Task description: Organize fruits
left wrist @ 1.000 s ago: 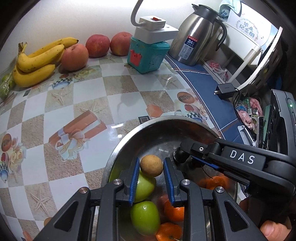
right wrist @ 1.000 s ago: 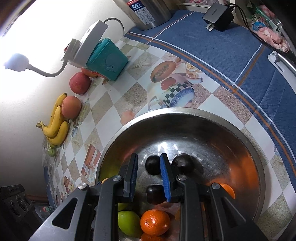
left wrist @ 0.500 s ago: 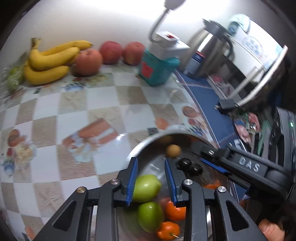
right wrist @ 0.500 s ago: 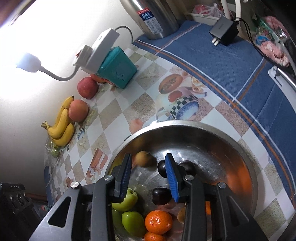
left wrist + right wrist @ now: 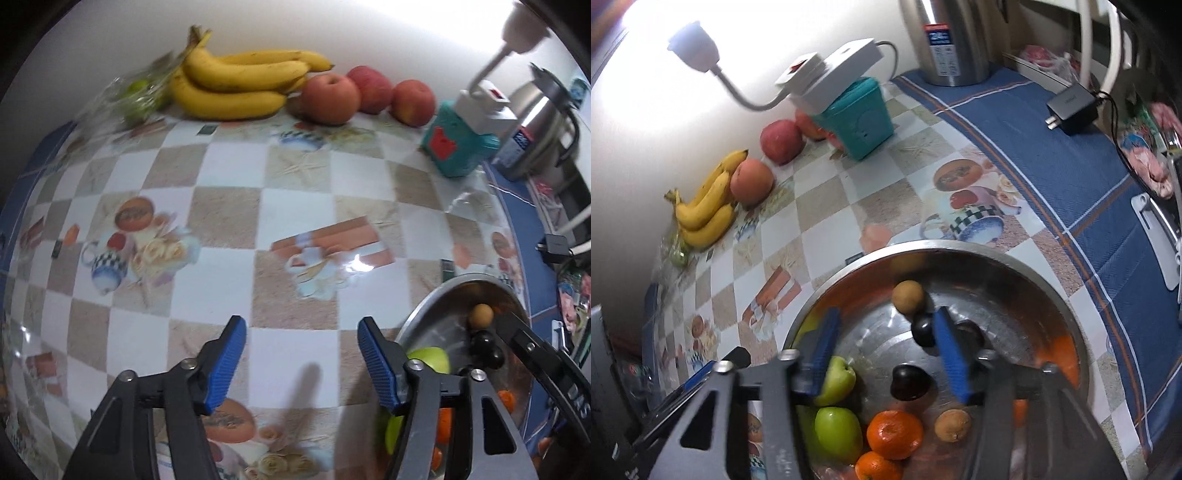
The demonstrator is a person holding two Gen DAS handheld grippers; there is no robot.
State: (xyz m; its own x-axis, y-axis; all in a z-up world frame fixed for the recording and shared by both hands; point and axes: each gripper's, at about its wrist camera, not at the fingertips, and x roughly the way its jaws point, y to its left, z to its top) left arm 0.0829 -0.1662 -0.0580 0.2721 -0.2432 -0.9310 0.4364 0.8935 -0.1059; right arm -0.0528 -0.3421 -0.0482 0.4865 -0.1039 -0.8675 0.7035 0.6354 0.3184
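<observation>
Since a second ago the left gripper (image 5: pixel 297 354) has let go of the small tan fruit (image 5: pixel 480 315) and swung away from the steel bowl (image 5: pixel 960 246); its jaws now stand wide apart, empty, over bare checkered desk (image 5: pixel 229 206). Fruit now rests inside the bowl near the far wall, beside two dark plums (image 5: pixel 922 329).

Right gripper (image 5: pixel 884 354) has also spread, from nearly closed to wide open, holding nothing, hanging over the bowl's middle. Below it: a third plum (image 5: pixel 908 382), green apples (image 5: pixel 837 434), tangerines (image 5: pixel 894 434), a brownish round fruit (image 5: pixel 952 425).

Outward, along the wall: banana bunch (image 5: pixel 236 86), three red apples (image 5: pixel 330 98), a bag of greenish fruit (image 5: pixel 138 96). Teal box (image 5: pixel 456 147), kettle (image 5: pixel 541 114) to the right.

Judgement: one drop-off finished; the left gripper faces the wall-side fruit, likely the next pick. Bananas look awkward for two fingers; apples may roll.
</observation>
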